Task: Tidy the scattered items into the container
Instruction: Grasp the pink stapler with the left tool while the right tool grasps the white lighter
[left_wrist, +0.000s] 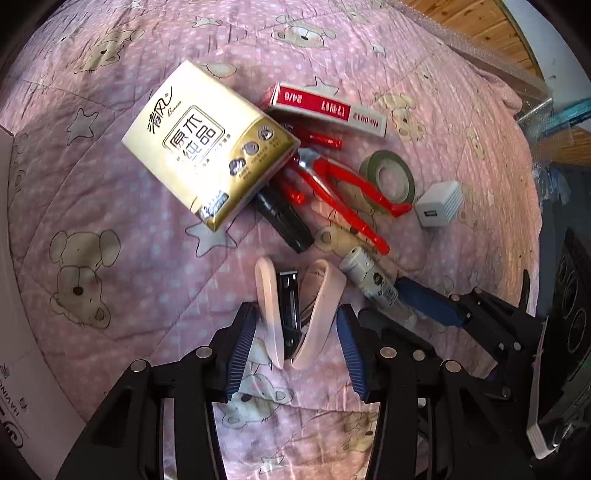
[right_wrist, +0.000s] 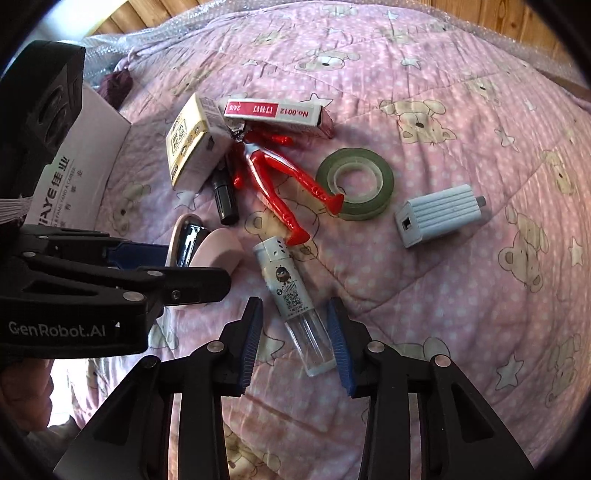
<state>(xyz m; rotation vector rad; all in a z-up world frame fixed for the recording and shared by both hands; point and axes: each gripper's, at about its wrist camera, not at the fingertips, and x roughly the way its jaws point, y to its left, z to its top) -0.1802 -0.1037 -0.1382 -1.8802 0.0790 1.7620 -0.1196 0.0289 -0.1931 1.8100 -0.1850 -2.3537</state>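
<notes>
Pink stapler (left_wrist: 295, 314): lying on the quilt (left_wrist: 129, 221), long axis running straight ahead between the spread, empty left gripper (left_wrist: 295, 347) pads. Lighter (right_wrist: 295, 299): likewise lying lengthwise inside the spread, empty right gripper (right_wrist: 295, 343). Cardboard container (right_wrist: 85, 166) sitting left.

The tissue pack (left_wrist: 210, 144) covers the toy figure's (left_wrist: 332, 184) upper body and one end of the black marker (left_wrist: 284, 221). The cardboard box (right_wrist: 74, 166) is cut off at the left edge, its inside unseen. The lighter's (left_wrist: 369, 277) far end hides behind the right gripper (left_wrist: 436, 302).
</notes>
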